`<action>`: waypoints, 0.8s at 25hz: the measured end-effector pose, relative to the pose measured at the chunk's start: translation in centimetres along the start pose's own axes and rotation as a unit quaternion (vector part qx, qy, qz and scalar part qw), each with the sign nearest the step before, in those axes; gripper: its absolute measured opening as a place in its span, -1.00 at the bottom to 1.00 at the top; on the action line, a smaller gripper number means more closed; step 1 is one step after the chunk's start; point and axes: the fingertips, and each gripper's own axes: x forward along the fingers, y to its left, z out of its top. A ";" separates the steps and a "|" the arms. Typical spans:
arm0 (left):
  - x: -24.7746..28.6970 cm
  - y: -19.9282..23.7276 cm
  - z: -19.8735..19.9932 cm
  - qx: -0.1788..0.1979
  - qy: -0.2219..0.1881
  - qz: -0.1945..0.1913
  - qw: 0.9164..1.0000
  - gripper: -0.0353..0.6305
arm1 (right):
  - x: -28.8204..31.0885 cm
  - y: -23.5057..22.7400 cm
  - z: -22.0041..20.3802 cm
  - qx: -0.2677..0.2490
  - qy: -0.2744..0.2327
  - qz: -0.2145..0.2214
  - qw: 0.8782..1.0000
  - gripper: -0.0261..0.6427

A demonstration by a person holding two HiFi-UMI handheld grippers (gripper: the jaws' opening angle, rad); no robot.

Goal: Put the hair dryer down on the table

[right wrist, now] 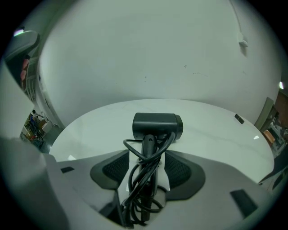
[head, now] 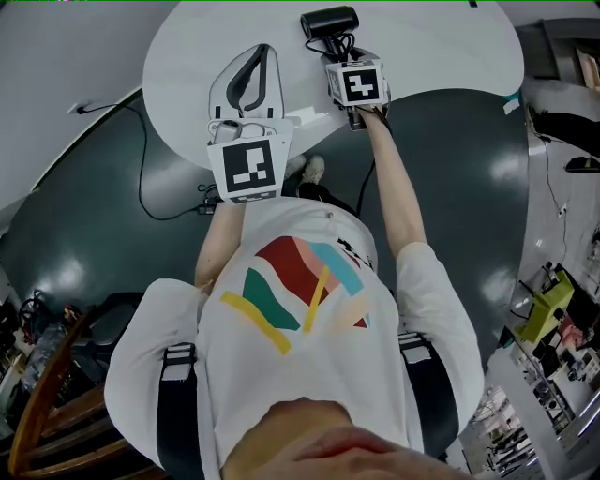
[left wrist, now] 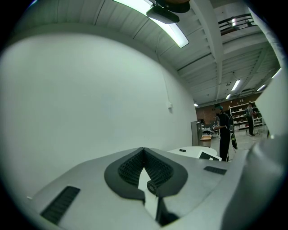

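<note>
Right gripper (right wrist: 148, 155) angled down over the round white counter (right wrist: 216, 130). Its jaws are released and stand wide apart. The black hair dryer (right wrist: 157, 126) has its handle standing in the gap, with a pale strip showing on each side, so the pads do not seem to press it. Black power cord (right wrist: 141, 179) is looped loosely round the handle and hangs in the gap. The dryer's barrel lies crosswise just past the jaw tips, over the counter top. It looks to be resting there, but contact is not certain. In the head view the dryer (head: 329, 21) is at the counter's far side, just ahead of the right gripper (head: 339, 58). Left gripper (head: 262, 52) is held beside it over the counter's near edge (head: 422, 47), apart from the dryer. In its own view the left gripper (left wrist: 144, 152) has its jaws clenched tip to tip, with nothing between them.
</note>
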 end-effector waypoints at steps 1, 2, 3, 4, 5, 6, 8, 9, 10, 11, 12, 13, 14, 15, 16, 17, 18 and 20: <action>-0.2 0.0 0.1 -0.001 -0.002 0.000 1.000 -0.86 | -0.3 0.1 0.1 0.002 -0.003 0.000 1.000 -0.22; -0.4 0.0 0.1 -0.002 -0.005 0.000 1.000 -0.86 | -0.6 0.2 0.2 0.006 -0.008 0.001 1.000 -0.22; -0.6 0.0 0.3 -0.003 -0.007 -0.001 1.000 -0.86 | -1.0 0.3 0.4 0.009 -0.015 0.003 1.000 -0.22; -0.8 -0.1 0.5 -0.003 -0.010 -0.002 1.000 -0.86 | -1.4 0.3 0.7 0.012 -0.021 0.004 1.000 -0.22; -1.0 -0.2 0.7 -0.002 -0.013 -0.003 1.000 -0.86 | -1.9 0.2 0.9 0.015 -0.026 0.003 1.000 -0.22; -1.1 -0.4 1.0 -0.001 -0.015 -0.004 1.000 -0.86 | -2.4 0.1 1.2 0.017 -0.030 0.002 0.999 -0.22; -1.4 -0.6 1.4 0.001 -0.019 -0.007 1.000 -0.86 | -3.1 0.0 1.9 0.017 -0.040 0.000 0.999 -0.22; -1.4 -0.6 1.5 0.001 -0.021 -0.008 1.000 -0.86 | -3.4 0.0 2.3 0.017 -0.047 0.000 0.999 -0.22; -1.5 -0.6 1.6 0.002 -0.023 -0.009 1.000 -0.86 | -3.7 -0.1 2.8 0.018 -0.055 -0.001 0.998 -0.22; -1.5 -0.6 1.7 0.004 -0.025 -0.009 1.000 -0.86 | -4.0 -0.1 3.3 0.019 -0.063 -0.004 0.998 -0.22; -1.5 -0.6 1.7 0.004 -0.026 -0.010 1.000 -0.86 | -4.4 -0.2 3.9 0.020 -0.072 -0.007 0.997 -0.22; -1.5 -0.6 1.8 0.005 -0.027 -0.010 1.000 -0.86 | -4.8 -0.4 4.4 0.020 -0.082 -0.011 0.996 -0.22; -1.5 -0.6 1.9 0.005 -0.029 -0.011 1.000 -0.86 | -5.4 -0.5 5.1 0.020 -0.093 -0.015 0.995 -0.22; -1.6 -0.7 1.9 0.006 -0.030 -0.011 0.999 -0.86 | -6.0 -0.5 5.7 0.019 -0.107 -0.019 0.994 -0.23; -1.7 -0.6 2.0 0.006 -0.031 -0.011 0.999 -0.86 | -6.6 -0.4 6.4 0.019 -0.121 -0.022 0.992 -0.24; -1.8 -0.6 2.1 0.006 -0.032 -0.011 0.999 -0.86 | -7.3 -0.4 7.2 0.018 -0.135 -0.025 0.990 -0.27; -1.8 -0.6 2.2 0.006 -0.033 -0.011 0.999 -0.86 | -8.0 -0.3 7.9 0.017 -0.149 -0.027 0.988 -0.30; -1.9 -0.5 2.4 0.006 -0.036 -0.011 0.999 -0.86 | -9.3 0.0 9.3 0.013 -0.169 -0.027 0.985 -0.32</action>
